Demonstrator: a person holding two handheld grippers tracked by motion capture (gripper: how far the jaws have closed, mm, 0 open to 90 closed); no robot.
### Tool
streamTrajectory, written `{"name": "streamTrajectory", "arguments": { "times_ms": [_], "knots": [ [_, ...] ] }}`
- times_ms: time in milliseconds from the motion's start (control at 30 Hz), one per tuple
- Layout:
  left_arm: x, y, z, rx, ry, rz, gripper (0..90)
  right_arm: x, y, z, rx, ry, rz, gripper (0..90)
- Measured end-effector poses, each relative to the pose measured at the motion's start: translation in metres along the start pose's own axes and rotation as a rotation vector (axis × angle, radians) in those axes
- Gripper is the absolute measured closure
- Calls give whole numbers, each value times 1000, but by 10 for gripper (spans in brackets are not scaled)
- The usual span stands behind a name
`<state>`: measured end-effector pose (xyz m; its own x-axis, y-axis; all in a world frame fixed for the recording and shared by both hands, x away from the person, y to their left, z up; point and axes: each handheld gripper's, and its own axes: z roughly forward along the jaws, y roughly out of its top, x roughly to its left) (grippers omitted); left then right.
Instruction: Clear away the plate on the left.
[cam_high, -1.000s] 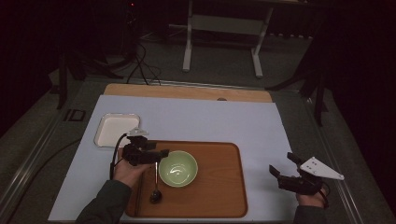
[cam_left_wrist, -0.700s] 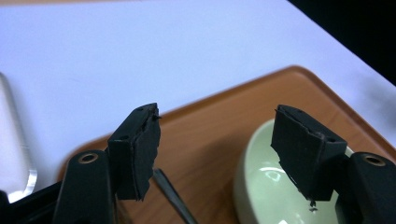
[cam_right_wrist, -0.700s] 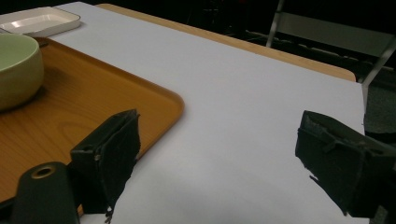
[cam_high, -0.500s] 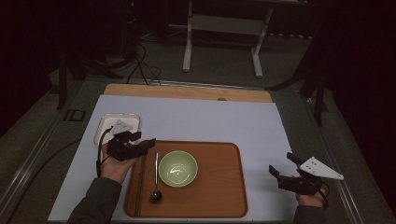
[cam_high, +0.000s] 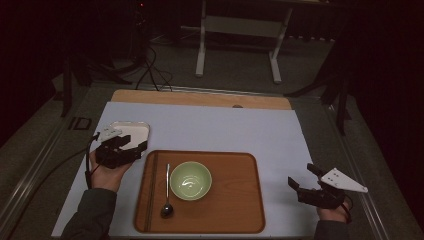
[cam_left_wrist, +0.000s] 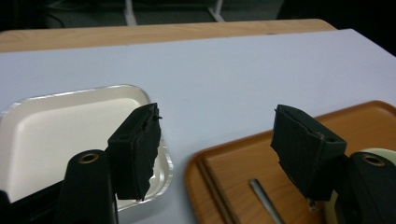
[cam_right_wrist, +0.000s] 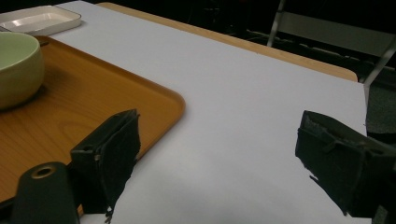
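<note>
Two claws are over the counter (cam_high: 210, 127), and both are spread wide with nothing in them. The left claw (cam_high: 136, 146) hangs just off the left edge of the brown tray (cam_high: 235, 200). It sits between that tray and the small white dish (cam_high: 131, 131). In the left gripper view, one jaw stands in front of the white dish (cam_left_wrist: 56, 126) and the other stands over the corner of the tray (cam_left_wrist: 233, 163). The spoon (cam_high: 166, 192) lies on the tray, close to its left side, with its round end near the person. A green bowl (cam_high: 190, 180) sits just right of the spoon. The right claw (cam_high: 302, 177) is far off, past the right edge of the tray, over the pale counter cover.
</note>
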<state>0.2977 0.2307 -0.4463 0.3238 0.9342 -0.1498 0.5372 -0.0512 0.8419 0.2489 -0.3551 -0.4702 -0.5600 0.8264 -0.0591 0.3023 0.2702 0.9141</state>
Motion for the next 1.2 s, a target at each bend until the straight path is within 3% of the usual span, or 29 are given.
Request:
{"name": "streamTrajectory", "arguments": {
  "times_ms": [267, 467, 633, 800, 833, 1100, 1200],
  "knots": [
    [11, 0, -5, -35, 66, 17, 332, 0, 0, -1, -2, -3, 2, 137],
    [24, -1, -7, -64, 109, 0, 320, 1, 0, -1, 2, -1, -1, 137],
    [33, -3, -9, -66, 146, -7, 329, 0, 0, -1, 0, -1, 2, 137],
    [49, -9, -4, -32, 227, -1, 356, 1, 0, 0, 1, 2, 2, 137],
    [49, -9, -4, -32, 227, -1, 358, 1, 0, 0, 1, 2, 2, 137],
    [69, -23, -2, -27, 285, -54, 418, 0, 0, 1, 5, 2, 4, 137],
    [79, -28, 2, -24, 296, -98, 456, 1, 0, 1, 5, 4, 0, 136]
  ]
}}
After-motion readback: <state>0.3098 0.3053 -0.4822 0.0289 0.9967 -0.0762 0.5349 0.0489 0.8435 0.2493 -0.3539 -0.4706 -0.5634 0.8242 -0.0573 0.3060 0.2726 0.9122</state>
